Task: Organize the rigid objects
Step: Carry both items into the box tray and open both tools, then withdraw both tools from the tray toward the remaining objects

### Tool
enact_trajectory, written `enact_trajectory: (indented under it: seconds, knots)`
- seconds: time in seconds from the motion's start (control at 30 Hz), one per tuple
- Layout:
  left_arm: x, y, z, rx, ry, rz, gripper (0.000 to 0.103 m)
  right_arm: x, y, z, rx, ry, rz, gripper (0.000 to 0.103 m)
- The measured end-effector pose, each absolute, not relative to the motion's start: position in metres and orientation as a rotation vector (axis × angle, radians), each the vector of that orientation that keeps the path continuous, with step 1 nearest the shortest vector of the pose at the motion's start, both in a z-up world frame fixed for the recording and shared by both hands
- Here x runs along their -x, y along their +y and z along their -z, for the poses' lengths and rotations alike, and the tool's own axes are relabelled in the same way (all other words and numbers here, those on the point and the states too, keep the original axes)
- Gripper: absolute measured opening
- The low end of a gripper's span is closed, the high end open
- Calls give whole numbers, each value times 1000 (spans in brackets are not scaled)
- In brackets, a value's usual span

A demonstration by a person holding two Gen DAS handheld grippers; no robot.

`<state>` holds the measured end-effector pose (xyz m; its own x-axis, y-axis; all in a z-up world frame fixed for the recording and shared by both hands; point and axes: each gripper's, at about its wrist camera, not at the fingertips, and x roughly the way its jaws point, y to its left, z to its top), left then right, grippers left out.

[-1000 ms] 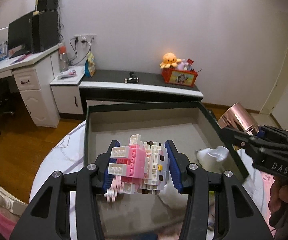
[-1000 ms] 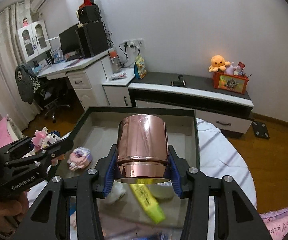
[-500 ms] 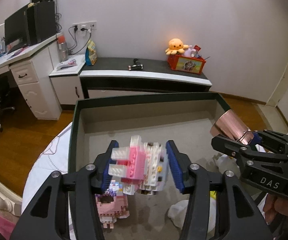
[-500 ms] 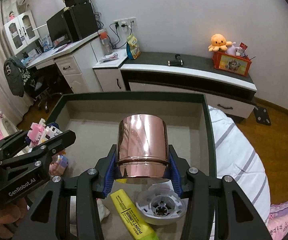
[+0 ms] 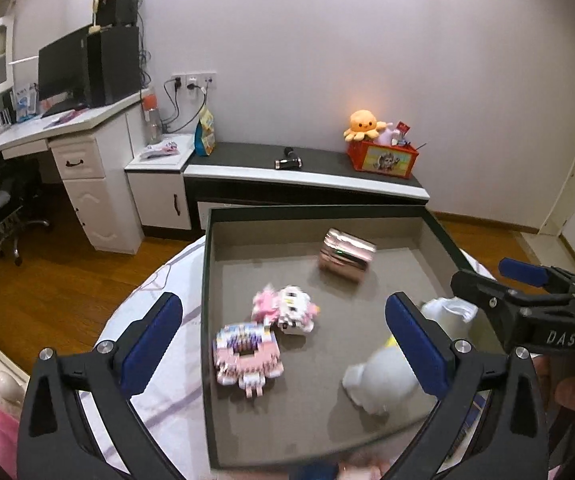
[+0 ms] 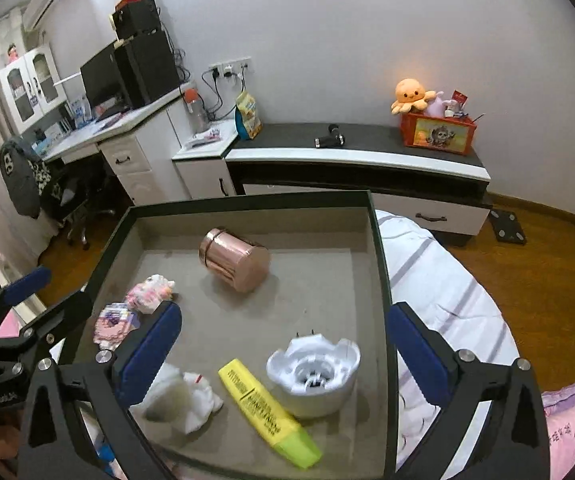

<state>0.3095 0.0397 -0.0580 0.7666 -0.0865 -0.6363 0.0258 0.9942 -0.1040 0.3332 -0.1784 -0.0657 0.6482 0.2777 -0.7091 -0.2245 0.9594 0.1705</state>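
A plain white wall (image 6: 367, 40) closes the room ahead of both grippers, over a brown wooden floor (image 6: 527, 280). Along that wall, far beyond the fingertips, runs a low white cabinet with a dark top (image 6: 359, 148), carrying a red toy box (image 6: 439, 134) with an orange plush octopus (image 6: 409, 94); farther left stands a white desk (image 5: 47, 128) with a black monitor (image 5: 61, 68).

Directly below the tools, a white bedsheet with grey stripes (image 6: 439, 292) supports a large square dark-rimmed tray with a grey felt floor (image 6: 327, 292). The left gripper (image 5: 283, 340) hangs over the tray's left half, blue-padded jaws spread wide and holding nothing. The right gripper (image 6: 283, 348) hangs over the near right part, jaws likewise wide apart and empty.

In the tray, a shiny copper-coloured metal cup (image 6: 234, 258) lies on its side toward the far wall, well ahead of both tools. A white round plastic plug-in device (image 6: 313, 374) sits between the right gripper's fingers, just beside a yellow highlighter pen (image 6: 269, 412). Crumpled white cloth (image 6: 183, 396) lies by that gripper's left finger. Between the left gripper's fingers rest a pink-and-white toy-brick figure (image 5: 285, 310) and, nearer, a pink toy-brick model (image 5: 245, 354), touching.
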Motion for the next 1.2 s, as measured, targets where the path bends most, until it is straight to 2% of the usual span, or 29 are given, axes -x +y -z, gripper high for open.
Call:
enact_trajectory:
  seconds: [0.6,1.2]
  knots:
    - [-194,45,26,99,601,21,103,-220,-194,16,-89,653,-256,103]
    - [-126,33,41,127,622,27,103,-130,-203,23,-72,621,-229,103]
